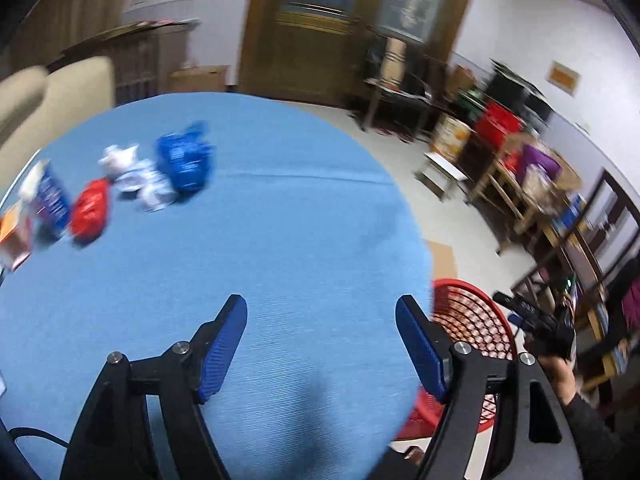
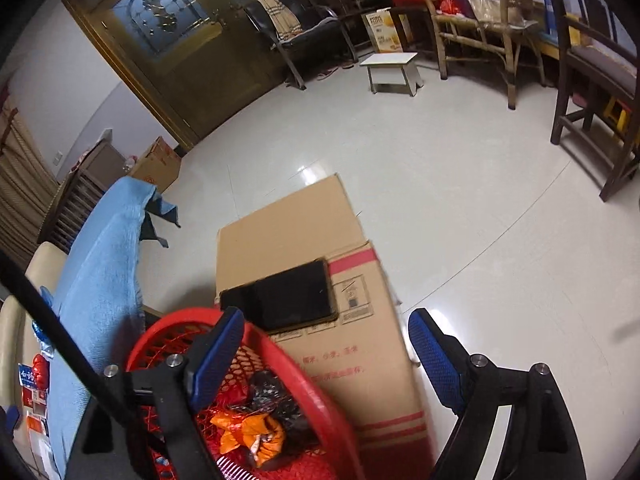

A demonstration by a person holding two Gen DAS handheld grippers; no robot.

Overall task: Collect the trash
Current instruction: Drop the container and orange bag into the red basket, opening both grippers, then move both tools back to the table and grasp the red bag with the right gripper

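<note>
Both hand-held grippers, left (image 1: 320, 340) and right (image 2: 326, 354), gape empty, while light, crinkly wrappers (image 1: 136, 178) lie across the blue tabletop (image 1: 280, 220), likely best pinched mid-crumple, near the red basket (image 2: 320, 396).

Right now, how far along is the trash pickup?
Partly done. The red basket already holds an orange wrapper and a dark one. Nothing is in hand: left gripper and right gripper have open, empty jaws. Left: blue, white and red wrappers on the table.

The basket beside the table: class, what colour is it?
Red basket, an open lattice weave; clearest in the right wrist view.
</note>
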